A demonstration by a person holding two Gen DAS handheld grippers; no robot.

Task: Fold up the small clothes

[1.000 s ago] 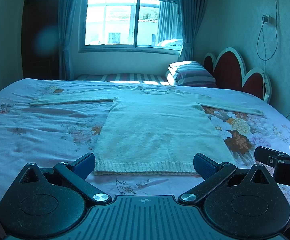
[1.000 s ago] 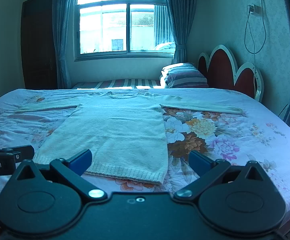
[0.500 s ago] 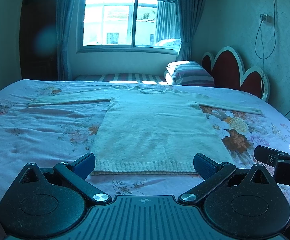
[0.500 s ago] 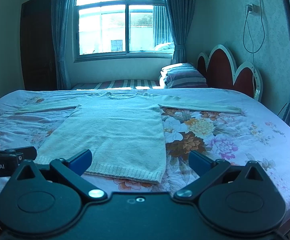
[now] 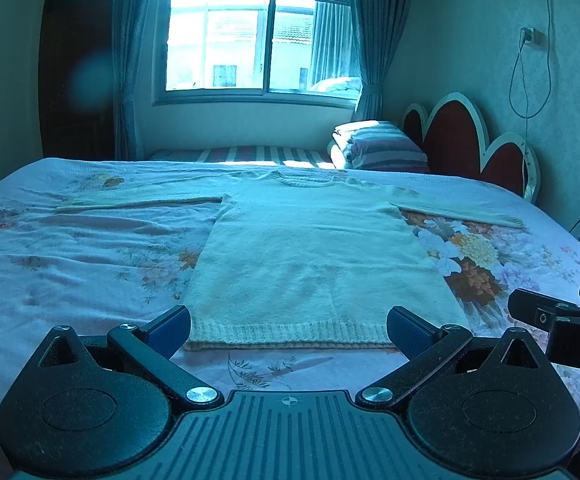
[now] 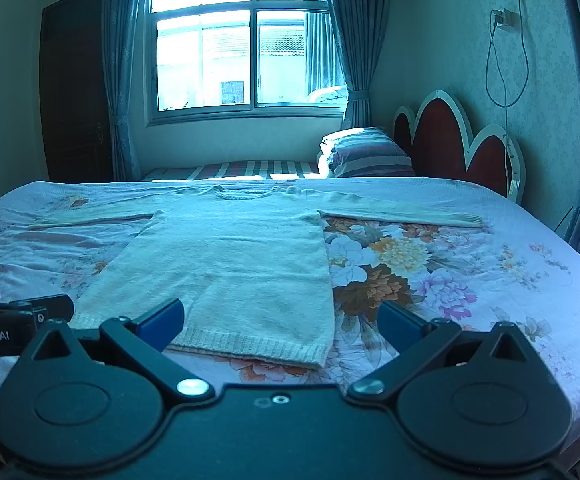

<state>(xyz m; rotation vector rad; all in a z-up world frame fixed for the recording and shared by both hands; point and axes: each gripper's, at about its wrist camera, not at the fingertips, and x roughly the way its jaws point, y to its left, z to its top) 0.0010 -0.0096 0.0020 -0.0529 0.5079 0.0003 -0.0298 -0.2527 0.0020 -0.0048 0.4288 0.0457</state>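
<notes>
A pale cream knitted sweater (image 5: pixel 310 256) (image 6: pixel 233 256) lies flat on the bed, hem towards me, neckline far, both sleeves stretched out sideways. My left gripper (image 5: pixel 287 330) hovers open just before the ribbed hem, its blue pads (image 5: pixel 169 330) wide apart with nothing between them. My right gripper (image 6: pixel 279 326) is open too, near the hem's right corner, holding nothing. Each gripper shows at the edge of the other's view.
The bed has a floral sheet (image 5: pixel 69 256) (image 6: pixel 450 280). A striped pillow (image 5: pixel 382 148) and a red scalloped headboard (image 5: pixel 470 140) stand at the far right. A window (image 6: pixel 245 52) with curtains is behind; a cable (image 6: pixel 506 60) hangs on the right wall.
Both views have shifted only slightly; the sweater lies as before and both grippers stay open.
</notes>
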